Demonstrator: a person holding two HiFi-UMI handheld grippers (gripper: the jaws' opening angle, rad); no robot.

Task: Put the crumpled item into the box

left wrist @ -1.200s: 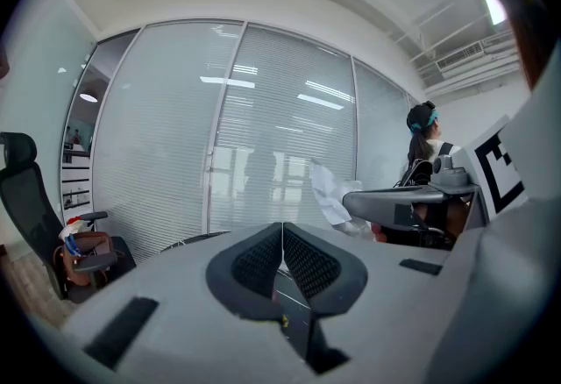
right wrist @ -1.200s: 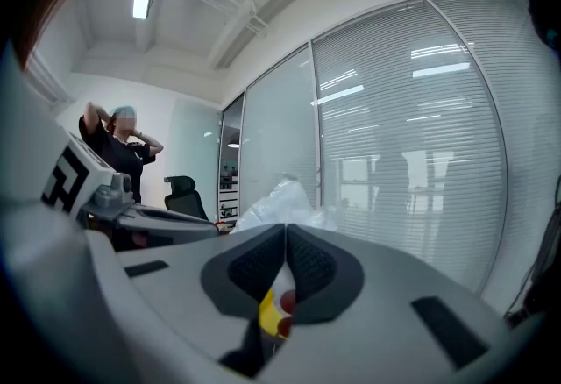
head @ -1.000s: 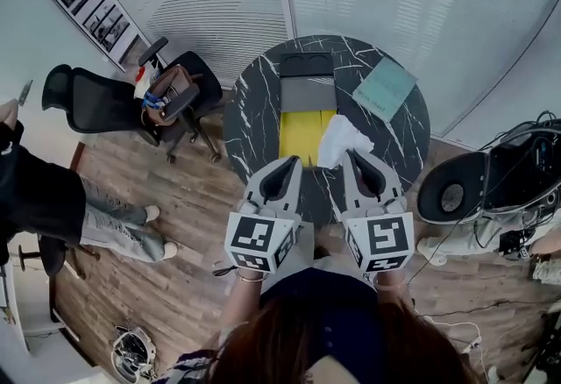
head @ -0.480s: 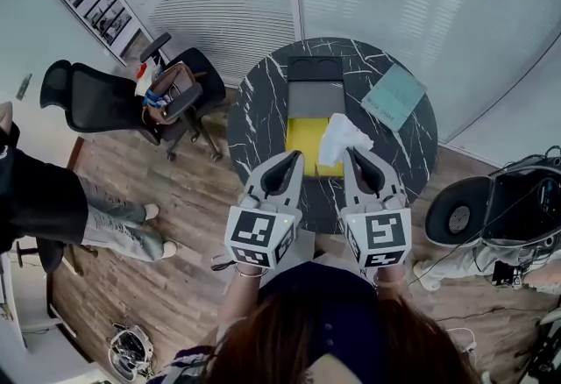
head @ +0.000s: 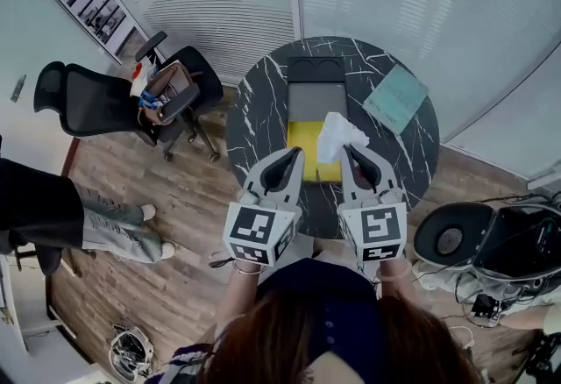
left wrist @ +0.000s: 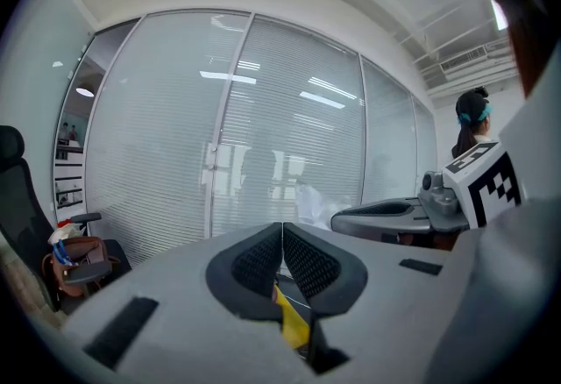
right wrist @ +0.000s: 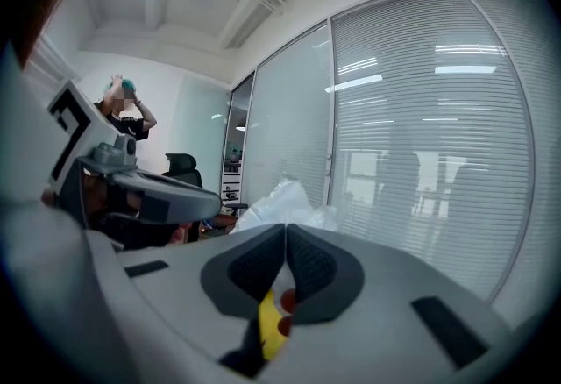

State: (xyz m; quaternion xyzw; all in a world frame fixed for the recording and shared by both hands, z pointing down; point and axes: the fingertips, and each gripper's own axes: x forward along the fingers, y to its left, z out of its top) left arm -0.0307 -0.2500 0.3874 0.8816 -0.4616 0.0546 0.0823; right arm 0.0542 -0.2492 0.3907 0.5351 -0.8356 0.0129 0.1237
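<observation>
We hold the crumpled item [head: 337, 133] clamped in our right gripper [head: 349, 152] at the box's [head: 306, 145] right edge; released here, it could fall outside. Our left gripper [head: 297, 154] is closed and empty.

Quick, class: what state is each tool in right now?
Left tool: closed, holding nothing.
Right tool: closed on the white wad.

Head view steeply down over table [head: 254, 124]; gripper views close, level, both on crumpled item [left wrist: 311, 202].
</observation>
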